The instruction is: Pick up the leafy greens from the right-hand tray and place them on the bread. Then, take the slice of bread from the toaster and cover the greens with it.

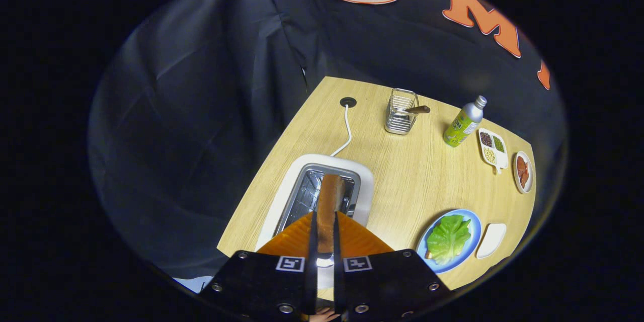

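- My jaws (325, 231) are nearly closed, both fingers pressed flat against the sides of a slice of bread (329, 206) that stands on edge between them.
- The slice is over the toaster (362, 181) slot; I can't tell whether its far end is still inside the slot or just above it.
- The toaster sits on the desk (402, 176) right ahead of my fingers, at the desk's near left side, with a white cord (347, 131) running away from it to a round port (347, 102) near the far edge.
- To the right of the toaster there's a blue plate (473, 231), and the leafy greens (449, 238) are lying on it, spread flat. A brown crust edge (429, 253) peeks out from under the greens at the near side, so they rest on bread.
- Just beside the plate, on its right, lies a small white tray (491, 239); I see nothing on it.
- Farther back on the desk: a wire holder (401, 113) with a brown-handled utensil (417, 109) leaning out of it.
- Right of that, a metal bottle (464, 123) with a green label, tilted in my view.
- Beyond the bottle, a divided white dish (493, 148) with small portions of beans or seeds in its compartments, and next to it a small oval dish (523, 172) holding something reddish.
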Available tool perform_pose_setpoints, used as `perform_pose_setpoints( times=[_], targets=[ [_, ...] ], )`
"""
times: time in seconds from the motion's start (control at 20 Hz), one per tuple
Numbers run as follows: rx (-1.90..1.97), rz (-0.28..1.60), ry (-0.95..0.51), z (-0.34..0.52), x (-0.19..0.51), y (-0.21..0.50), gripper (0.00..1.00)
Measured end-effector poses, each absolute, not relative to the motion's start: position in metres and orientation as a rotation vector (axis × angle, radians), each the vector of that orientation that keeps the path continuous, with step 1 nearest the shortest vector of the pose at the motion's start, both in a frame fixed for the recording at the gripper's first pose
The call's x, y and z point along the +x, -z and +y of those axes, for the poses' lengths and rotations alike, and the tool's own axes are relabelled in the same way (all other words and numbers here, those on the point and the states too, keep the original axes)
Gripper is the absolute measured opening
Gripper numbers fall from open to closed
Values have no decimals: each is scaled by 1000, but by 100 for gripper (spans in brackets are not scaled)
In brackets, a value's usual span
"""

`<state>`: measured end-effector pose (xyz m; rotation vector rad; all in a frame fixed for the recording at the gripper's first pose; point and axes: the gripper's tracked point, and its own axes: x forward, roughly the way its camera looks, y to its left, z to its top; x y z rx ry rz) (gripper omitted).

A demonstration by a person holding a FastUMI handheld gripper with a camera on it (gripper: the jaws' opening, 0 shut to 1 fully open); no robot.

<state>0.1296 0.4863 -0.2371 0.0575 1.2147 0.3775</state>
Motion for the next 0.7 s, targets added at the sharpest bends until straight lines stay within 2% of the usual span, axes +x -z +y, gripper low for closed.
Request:
perform_pose_setpoints(
  times=[0.45,0.7],
  targets=[
    [259,1108,-512,460,117,171,12],
    [285,1061,-541,413,104,156,12]
  ],
)
